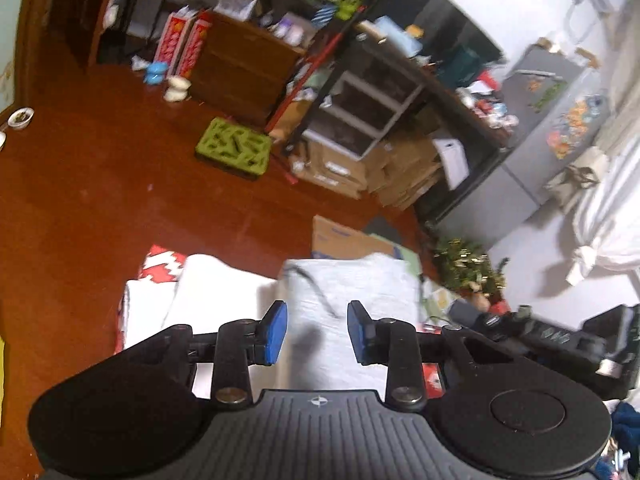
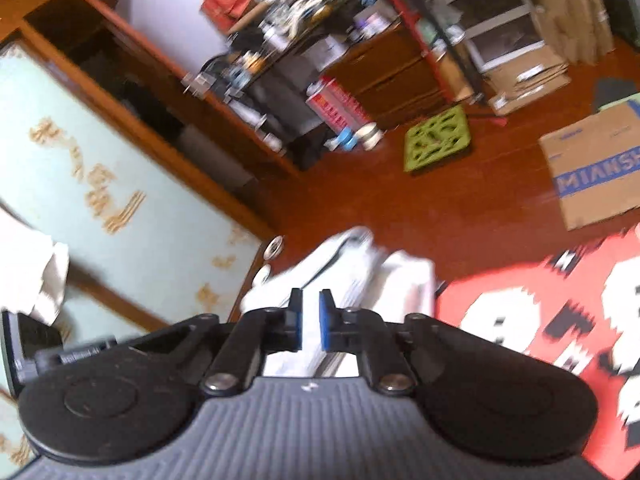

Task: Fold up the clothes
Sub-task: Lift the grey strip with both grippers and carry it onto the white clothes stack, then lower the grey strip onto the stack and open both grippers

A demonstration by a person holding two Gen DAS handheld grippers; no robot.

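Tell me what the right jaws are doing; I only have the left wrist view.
Observer: The right gripper has its jaws nearly together, with a narrow gap between them.
Operator: Is it holding cloth?
Observer: The white garment shows in that gap and bunches up beyond it. I cannot confirm a firm grip.
Operator: What fills the left side of that view?
Observer: A pale green panel with gold patterning.

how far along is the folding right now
Partly done, it seems. The white garment lies on the red patterned cloth already doubled into a rough rectangle. In hand: the right gripper is nearly closed around a white fold, though blur hides whether it truly pinches; the left gripper hangs open above it. Left: squaring the loose white edge.
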